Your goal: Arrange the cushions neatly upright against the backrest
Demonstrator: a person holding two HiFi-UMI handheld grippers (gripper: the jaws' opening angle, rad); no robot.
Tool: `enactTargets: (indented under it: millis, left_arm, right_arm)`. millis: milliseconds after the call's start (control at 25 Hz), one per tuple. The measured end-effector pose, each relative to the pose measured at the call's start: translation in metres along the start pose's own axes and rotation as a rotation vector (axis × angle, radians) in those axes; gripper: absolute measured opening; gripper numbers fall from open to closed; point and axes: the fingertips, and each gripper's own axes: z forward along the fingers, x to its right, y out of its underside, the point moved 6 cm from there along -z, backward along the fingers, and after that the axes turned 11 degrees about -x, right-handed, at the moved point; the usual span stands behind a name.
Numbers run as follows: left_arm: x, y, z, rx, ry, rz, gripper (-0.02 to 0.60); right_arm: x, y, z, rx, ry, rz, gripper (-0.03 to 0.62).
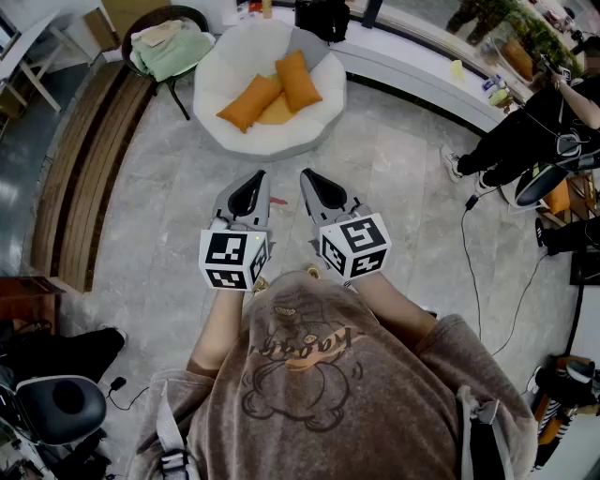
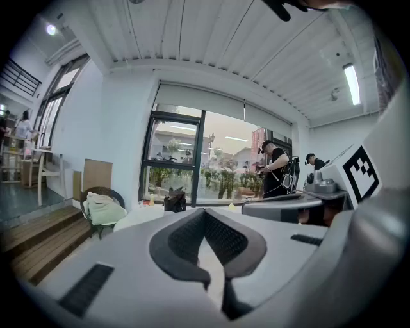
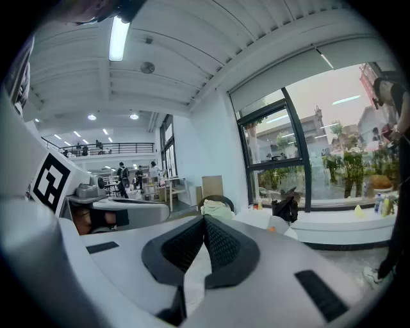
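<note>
Here my left gripper and right gripper each hold their two jaws pressed together on nothing, well apart from three orange cushions lying jumbled in one round white chair.

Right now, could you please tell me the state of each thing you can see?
Left tool: shut, empty.
Right tool: shut, empty.
Left orange rectangular fabric cushion: lying slanted, not upright.
Right orange rectangular fabric cushion: lying slanted, not upright.
Yellow-orange cushion: lying partly under both.
White round padded chair: holding the cushions.
Pale green cloth: heaped on dark wicker chair.
</note>
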Motion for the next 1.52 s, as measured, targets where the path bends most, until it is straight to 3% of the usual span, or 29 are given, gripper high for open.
enactTargets:
  millis: [520,1080,1520]
  left_arm:
    - [0.01,-0.004,0.009,-0.004,-0.017,0.0,0.005]
    - [0.038,0.001,0.043,-0.006,-0.086,-0.036,0.005]
    - [0.026,-0.012,0.088,0.002,-0.082,-0.029,0.005]
  right_arm:
    - [0.016,-0.002,-0.011,0.003,-0.04,-0.007,0.02]
    - [0.069,0.001,-0.018,-0.017,-0.113,-0.043,0.021]
    - [0.11,-0.006,0.008,0.005,-0.108,-0.021,0.021]
